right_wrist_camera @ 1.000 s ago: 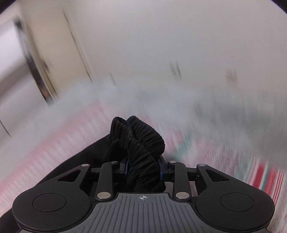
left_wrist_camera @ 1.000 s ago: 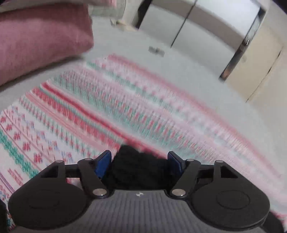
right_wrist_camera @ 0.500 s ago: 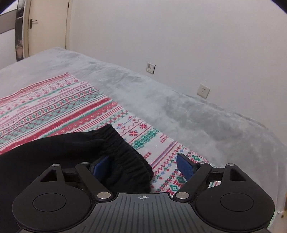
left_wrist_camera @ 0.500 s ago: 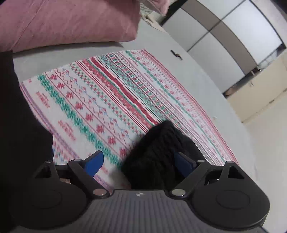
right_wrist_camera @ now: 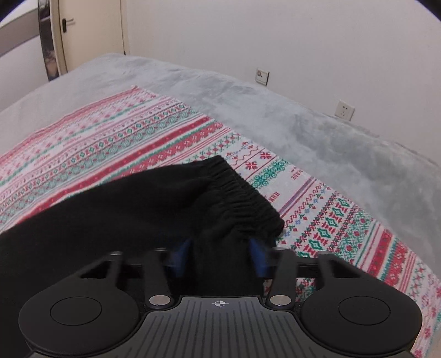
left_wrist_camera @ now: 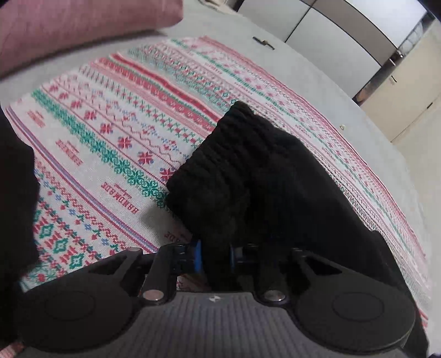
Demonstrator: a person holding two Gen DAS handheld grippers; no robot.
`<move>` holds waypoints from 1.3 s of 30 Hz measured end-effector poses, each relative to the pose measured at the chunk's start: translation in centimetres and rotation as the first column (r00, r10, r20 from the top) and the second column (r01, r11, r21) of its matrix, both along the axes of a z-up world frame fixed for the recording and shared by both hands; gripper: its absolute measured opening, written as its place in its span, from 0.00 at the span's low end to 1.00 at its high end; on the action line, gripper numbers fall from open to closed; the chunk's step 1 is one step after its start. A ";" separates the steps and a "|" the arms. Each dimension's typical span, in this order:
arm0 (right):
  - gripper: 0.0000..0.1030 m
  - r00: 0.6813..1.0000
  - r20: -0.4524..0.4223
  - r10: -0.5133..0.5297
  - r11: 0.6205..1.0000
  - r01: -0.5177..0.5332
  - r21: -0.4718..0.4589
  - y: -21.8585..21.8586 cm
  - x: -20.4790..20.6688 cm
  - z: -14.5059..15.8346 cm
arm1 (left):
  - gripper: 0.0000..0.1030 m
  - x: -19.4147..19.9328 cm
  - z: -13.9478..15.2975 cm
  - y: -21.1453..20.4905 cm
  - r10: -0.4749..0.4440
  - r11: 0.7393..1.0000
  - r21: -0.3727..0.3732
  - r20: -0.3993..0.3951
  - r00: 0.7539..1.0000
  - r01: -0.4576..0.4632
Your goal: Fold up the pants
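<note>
Two claws, both at the waistband end of one pair of black pants point(left_wrist_camera: 264, 176), which lay on a patterned red-green-white blanket point(left_wrist_camera: 115, 132) spread over a grey bed point(left_wrist_camera: 317, 82). Left wrist view: left claw point(left_wrist_camera: 214, 256) closing, its blue pads drawn in on a gather of black cloth right at the tips, so the cloth was clamped between them. The ribbed waistband stood just ahead of the claw and a little to its right, rumpled and partly raised off the blanket; the rest of the garment ran off right and down past the claw body. More black cloth at the left edge, extent unclear. Pink pillow point(left_wrist_camera: 82, 24) far back. Right wrist view: right claw point(right_wrist_camera: 219, 256) also closing, blurred, with black cloth filling the gap between the pads and apparently pinched. Waistband point(right_wrist_camera: 242, 198) lay directly ahead, its edge slanting from upper left to lower right; the body and legs trailed away to the left and down out of frame. Judgement: each claw sat at its own waistband corner, neither nearer, so the coming fold turns on carrying this end along the long axis toward the unseen hems.
</note>
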State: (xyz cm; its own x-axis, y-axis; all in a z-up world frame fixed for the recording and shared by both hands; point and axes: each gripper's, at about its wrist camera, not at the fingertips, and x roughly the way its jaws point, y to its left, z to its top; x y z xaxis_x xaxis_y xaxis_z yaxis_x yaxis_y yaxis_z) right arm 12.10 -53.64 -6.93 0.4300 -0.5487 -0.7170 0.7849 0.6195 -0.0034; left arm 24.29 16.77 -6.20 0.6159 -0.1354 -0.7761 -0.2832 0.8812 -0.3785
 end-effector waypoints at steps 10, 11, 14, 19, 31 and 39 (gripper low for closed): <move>0.11 0.999 0.025 0.048 0.983 -0.043 -0.178 0.4 -0.3 2.8 | 0.45 -0.5 0.1 -0.2 -0.072 0.996 0.052 -0.045 0.996 0.074; 0.11 0.999 -0.012 0.040 0.988 -0.041 -0.149 -0.1 -0.2 1.9 | 0.45 -0.5 0.3 -0.2 -0.073 0.996 0.052 -0.043 0.996 0.075; 0.10 1.000 0.014 -0.013 0.996 0.014 -0.083 -1.1 -0.8 1.4 | 0.44 -0.9 1.1 0.3 -0.058 0.998 0.002 -0.019 0.998 0.058; 0.10 0.995 0.093 0.040 0.941 -0.006 -0.339 2.2 -1.0 5.3 | 0.45 -1.0 0.4 -0.5 -0.080 0.993 0.080 -0.071 0.994 0.086; 0.50 0.985 -0.150 -0.090 0.940 0.035 -0.338 1.2 1.0 3.4 | 0.71 -0.8 2.7 3.3 -0.050 0.999 -0.017 0.002 0.999 0.050; 0.48 1.000 0.004 -0.016 0.997 0.017 -0.076 0.9 -1.6 4.6 | 0.51 0.0 2.2 2.9 -0.067 0.997 0.048 -0.004 0.998 0.067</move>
